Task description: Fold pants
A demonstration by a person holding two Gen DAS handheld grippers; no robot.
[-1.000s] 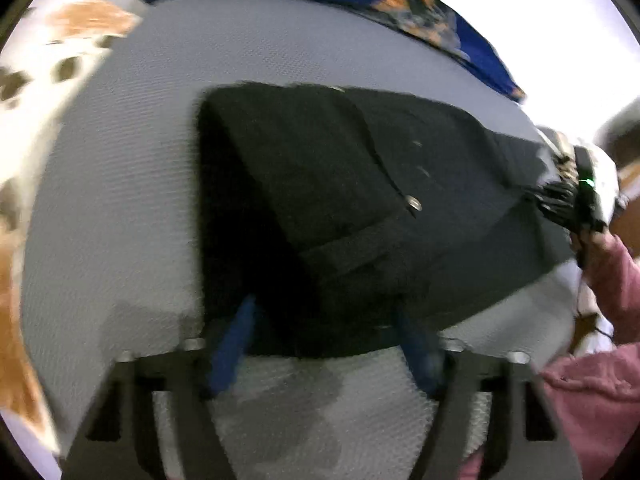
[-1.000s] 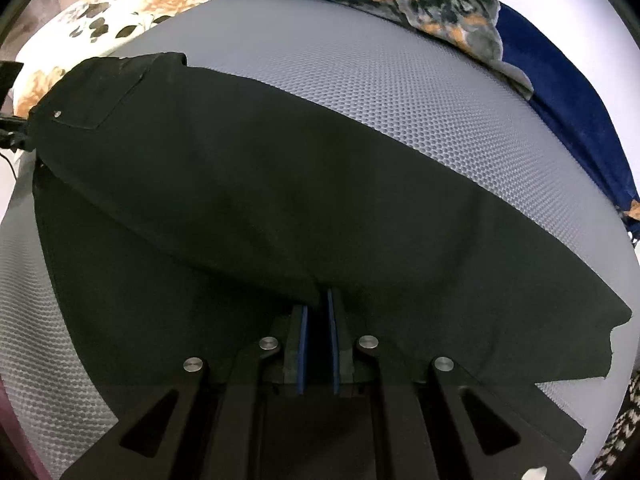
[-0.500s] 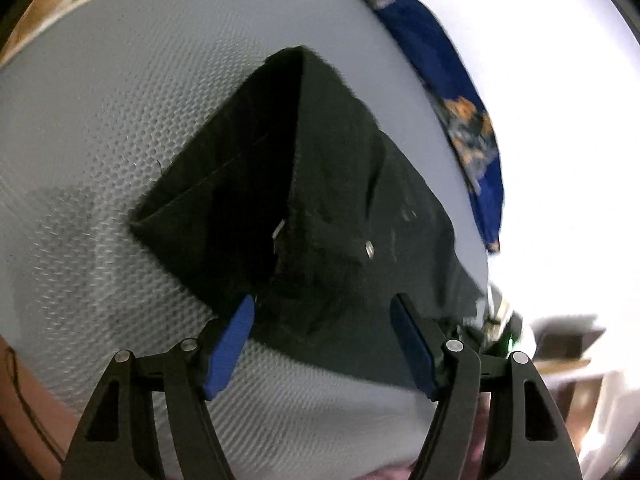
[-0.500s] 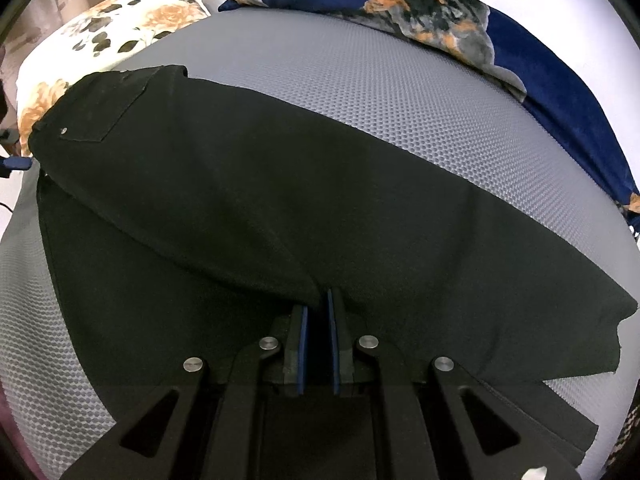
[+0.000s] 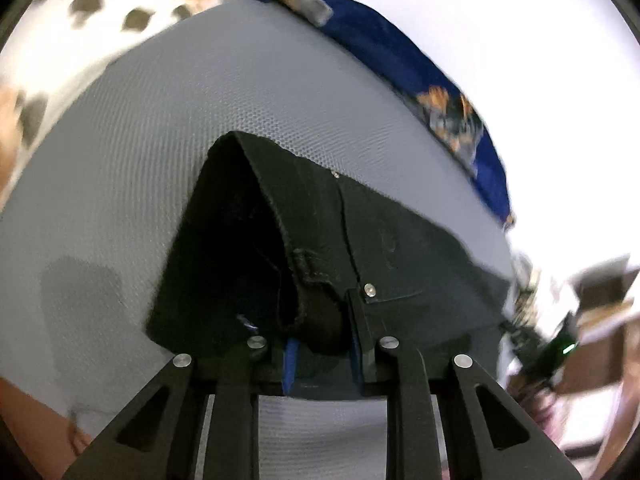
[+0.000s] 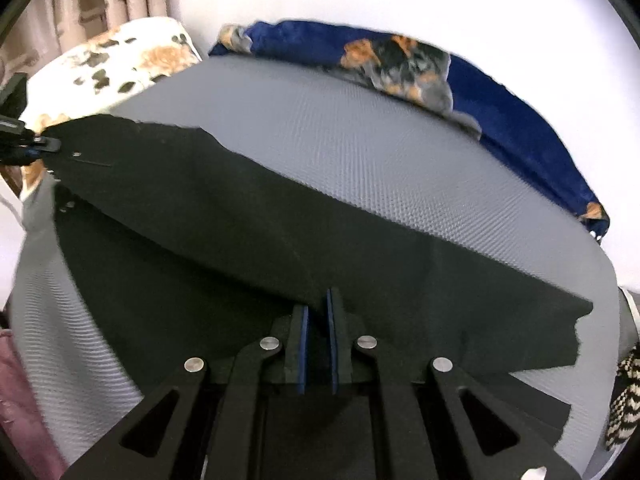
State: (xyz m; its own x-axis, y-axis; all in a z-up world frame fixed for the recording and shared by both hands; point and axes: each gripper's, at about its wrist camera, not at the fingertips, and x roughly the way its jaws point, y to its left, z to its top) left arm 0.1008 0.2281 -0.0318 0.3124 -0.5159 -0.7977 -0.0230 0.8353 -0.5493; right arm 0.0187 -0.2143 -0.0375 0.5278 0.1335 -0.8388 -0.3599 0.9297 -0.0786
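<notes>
in the left wrist view the left claw (image 5: pixel 322 350) is closing on the bunched waistband of the black pants (image 5: pixel 320 248), cloth already between its blue pads, with the waist end raised off the grey bed (image 5: pixel 200 128) beside a blue blanket (image 5: pixel 400 60); the picture is blurred, so how firmly it bites is hard to say. in the right wrist view the right claw (image 6: pixel 317 344) is clamped shut on a fold of the pants (image 6: pixel 240 220) along the leg, the cloth stretched toward the far claw and partly lifted. the fold looks barely begun: one leg seems to lie over the other, and the lengthwise folds are left to do.
</notes>
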